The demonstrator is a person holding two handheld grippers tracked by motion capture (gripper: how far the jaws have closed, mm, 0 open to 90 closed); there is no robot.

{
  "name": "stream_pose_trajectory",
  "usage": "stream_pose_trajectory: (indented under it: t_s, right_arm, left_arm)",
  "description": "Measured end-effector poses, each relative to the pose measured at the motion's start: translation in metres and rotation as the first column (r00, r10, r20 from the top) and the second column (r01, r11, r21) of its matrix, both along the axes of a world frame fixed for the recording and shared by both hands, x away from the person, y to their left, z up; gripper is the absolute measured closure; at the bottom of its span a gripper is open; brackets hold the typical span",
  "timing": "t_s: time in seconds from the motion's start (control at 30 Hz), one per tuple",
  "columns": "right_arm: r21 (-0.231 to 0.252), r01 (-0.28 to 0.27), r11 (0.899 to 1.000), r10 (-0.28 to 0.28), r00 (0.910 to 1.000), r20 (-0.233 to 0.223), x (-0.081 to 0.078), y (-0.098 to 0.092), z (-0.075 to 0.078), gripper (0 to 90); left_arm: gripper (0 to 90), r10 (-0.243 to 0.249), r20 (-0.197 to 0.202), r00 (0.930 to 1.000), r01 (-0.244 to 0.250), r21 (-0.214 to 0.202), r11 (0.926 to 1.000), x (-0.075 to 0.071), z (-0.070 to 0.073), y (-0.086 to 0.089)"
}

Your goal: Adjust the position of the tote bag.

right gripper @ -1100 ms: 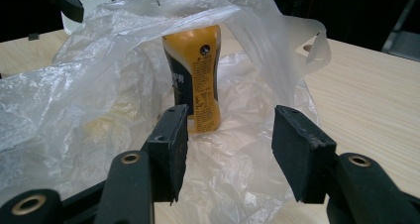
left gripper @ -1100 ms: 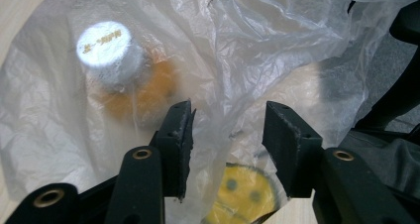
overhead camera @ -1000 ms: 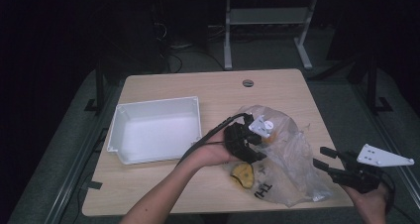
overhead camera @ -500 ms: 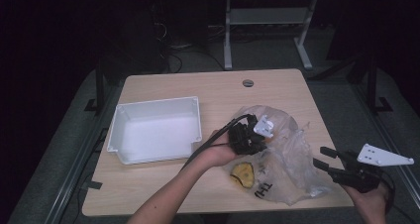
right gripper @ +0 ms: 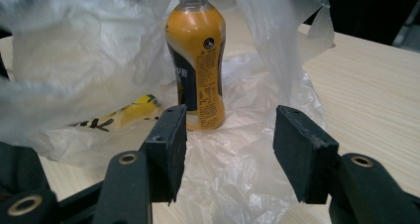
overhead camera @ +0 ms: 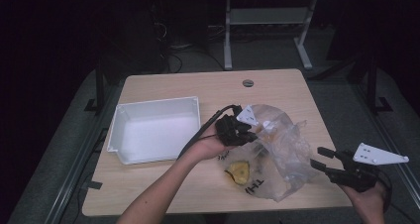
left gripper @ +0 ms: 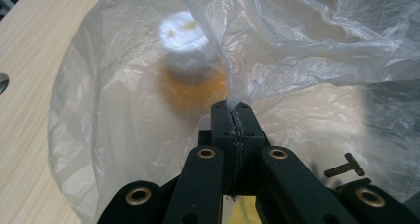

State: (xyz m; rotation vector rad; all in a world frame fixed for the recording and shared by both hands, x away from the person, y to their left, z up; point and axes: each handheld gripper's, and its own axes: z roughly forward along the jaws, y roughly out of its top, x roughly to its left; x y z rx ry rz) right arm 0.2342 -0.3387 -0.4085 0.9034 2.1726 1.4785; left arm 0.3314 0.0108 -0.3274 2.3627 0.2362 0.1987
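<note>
A clear plastic bag [overhead camera: 285, 154] lies crumpled on the right half of the wooden table [overhead camera: 198, 85]. In the left gripper view, my left gripper [left gripper: 231, 110] is shut on a fold of the bag [left gripper: 307, 45], and a white-capped orange bottle [left gripper: 190, 60] shows blurred through the film. That left gripper [overhead camera: 250, 135] sits at the bag's near-left edge. My right gripper [overhead camera: 317, 156] hovers open at the bag's right side. Beyond its spread jaws stands the orange juice bottle [right gripper: 198, 50] upright inside the bag [right gripper: 233, 184], with a yellow packet [right gripper: 133, 110] to its left.
A white rectangular tray [overhead camera: 153, 130] sits on the table's left half, close to the left forearm. The yellow packet [overhead camera: 239, 172] lies in the bag near the front edge. A round grommet hole [overhead camera: 247, 83] marks the far side.
The left gripper has shifted a little to the right onto the bag's edge and pinched the film. The right gripper has stayed where it was.
</note>
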Motion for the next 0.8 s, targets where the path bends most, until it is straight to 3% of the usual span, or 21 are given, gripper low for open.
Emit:
stream_pose_trajectory:
  t_s: [0.17, 0.43, 0.67, 0.8]
  right_arm:
    - [-0.004, -0.012, 1.000, 0.012, 0.9999, -0.003, 0.003, 0.002, 0.000, 46.2]
    - [-0.013, -0.044, 0.999, 0.044, 0.9990, -0.013, 0.009, 0.011, 0.002, 45.9]
    - [-0.020, -0.054, 0.998, 0.054, 0.9985, -0.013, 0.011, 0.016, 0.005, 45.9]
    - [-0.019, -0.058, 0.998, 0.057, 0.9983, -0.004, 0.011, 0.019, 0.007, 45.9]
  left_arm:
    - [90.0, 0.025, -0.003, 0.9997, -0.025, -0.031, 0.9992, 0.005, 0.003, 0.007]
    - [90.0, 0.061, -0.008, 0.9981, -0.062, -0.038, 0.9974, 0.015, 0.006, 0.020]
    - [90.0, 0.113, -0.009, 0.9935, -0.114, -0.068, 0.9912, 0.020, 0.008, 0.033]
    - [90.0, 0.142, -0.008, 0.9898, -0.143, -0.064, 0.9877, 0.025, 0.007, 0.039]
